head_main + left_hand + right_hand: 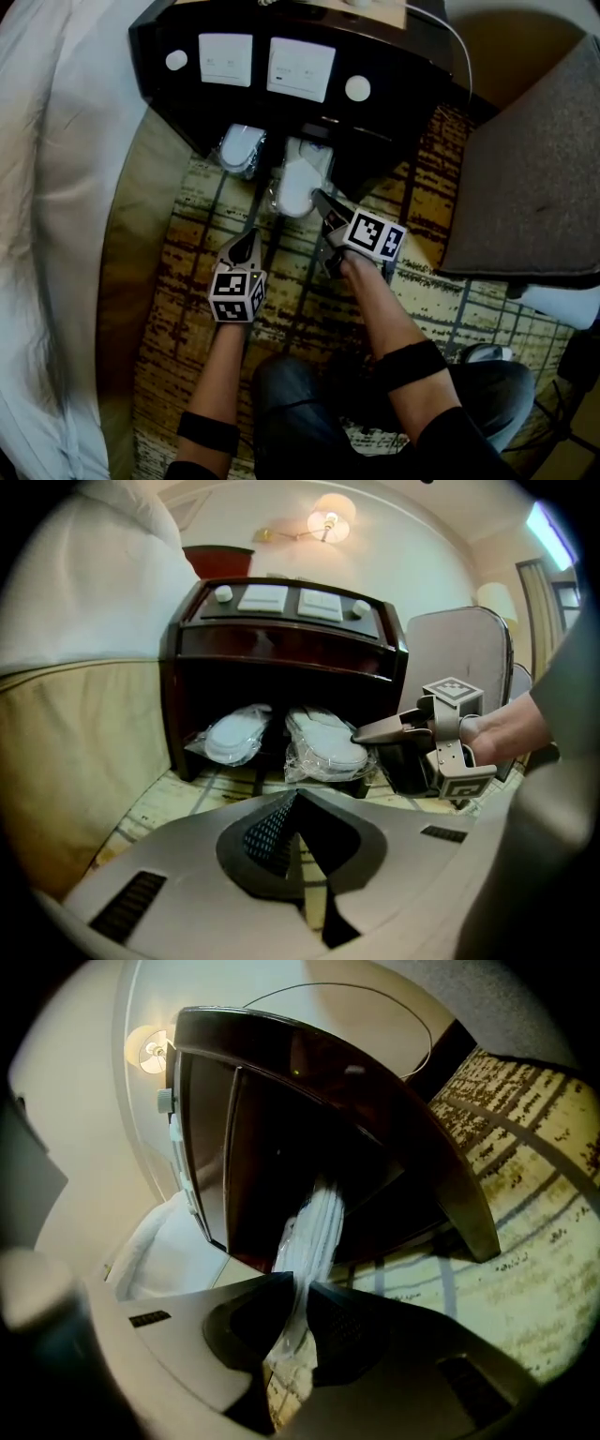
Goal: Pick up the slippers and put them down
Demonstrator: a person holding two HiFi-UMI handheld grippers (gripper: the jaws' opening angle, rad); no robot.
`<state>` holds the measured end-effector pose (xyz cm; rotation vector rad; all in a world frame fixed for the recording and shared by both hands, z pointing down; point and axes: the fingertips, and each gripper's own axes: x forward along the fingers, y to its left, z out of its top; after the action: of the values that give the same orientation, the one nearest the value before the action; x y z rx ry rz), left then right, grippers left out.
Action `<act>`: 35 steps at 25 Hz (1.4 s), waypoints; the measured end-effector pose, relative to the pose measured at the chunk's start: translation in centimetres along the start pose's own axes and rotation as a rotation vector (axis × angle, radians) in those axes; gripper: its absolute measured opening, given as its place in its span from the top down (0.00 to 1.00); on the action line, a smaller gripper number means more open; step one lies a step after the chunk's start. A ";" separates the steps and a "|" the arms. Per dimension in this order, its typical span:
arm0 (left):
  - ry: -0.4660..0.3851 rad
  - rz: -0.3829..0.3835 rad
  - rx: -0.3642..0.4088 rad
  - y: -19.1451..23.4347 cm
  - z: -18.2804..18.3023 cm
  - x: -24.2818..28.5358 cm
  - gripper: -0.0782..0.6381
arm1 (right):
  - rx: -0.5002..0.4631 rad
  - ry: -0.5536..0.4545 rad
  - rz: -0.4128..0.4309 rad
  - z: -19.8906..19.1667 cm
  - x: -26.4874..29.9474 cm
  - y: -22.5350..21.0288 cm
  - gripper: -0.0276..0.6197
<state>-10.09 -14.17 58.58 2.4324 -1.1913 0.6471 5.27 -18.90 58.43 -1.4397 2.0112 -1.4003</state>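
Two plastic-wrapped pairs of white slippers lie on the low shelf of a dark nightstand (169,89). The left pack (240,148) (234,735) rests untouched. My right gripper (319,200) (298,1288) is shut on the plastic wrap of the right pack (302,178) (317,1227), which juts out past the shelf's front edge; from the left gripper view its jaw tip (375,731) meets that pack (326,744) at its near right end. My left gripper (248,240) (295,803) is shut and empty, over the carpet just in front of the shelf.
A white bed (56,187) with a beige base runs along the left. A grey armchair (534,178) stands at the right. Patterned carpet (291,291) covers the floor. Switch panels (300,67) sit on the nightstand's top, and a lit wall lamp (328,522) hangs behind it.
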 end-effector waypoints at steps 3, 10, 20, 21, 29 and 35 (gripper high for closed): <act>-0.004 -0.010 0.005 -0.1 0.7 1.1 0.89 | -0.003 -0.021 -0.016 1.3 0.9 -0.4 0.85; -0.027 -0.009 0.010 0.4 2.9 3.9 0.89 | -0.019 -0.056 -0.052 3.8 3.1 -1.2 0.85; -0.050 -0.018 0.019 0.2 4.9 5.1 0.89 | -0.021 -0.093 -0.151 5.0 4.6 -2.9 0.85; -0.049 -0.019 0.018 0.3 4.7 5.1 0.89 | -0.022 -0.097 -0.163 5.1 4.6 -3.2 0.85; -0.043 -0.010 0.000 0.9 3.8 4.4 0.89 | -0.041 -0.140 -0.287 5.7 4.4 -4.9 0.79; -0.035 -0.003 -0.011 1.1 3.0 3.7 0.89 | -0.069 -0.143 -0.382 5.4 3.8 -5.6 0.54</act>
<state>-8.21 -18.68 58.21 2.4447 -1.2014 0.5982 10.43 -25.08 61.53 -1.9750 1.7754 -1.3275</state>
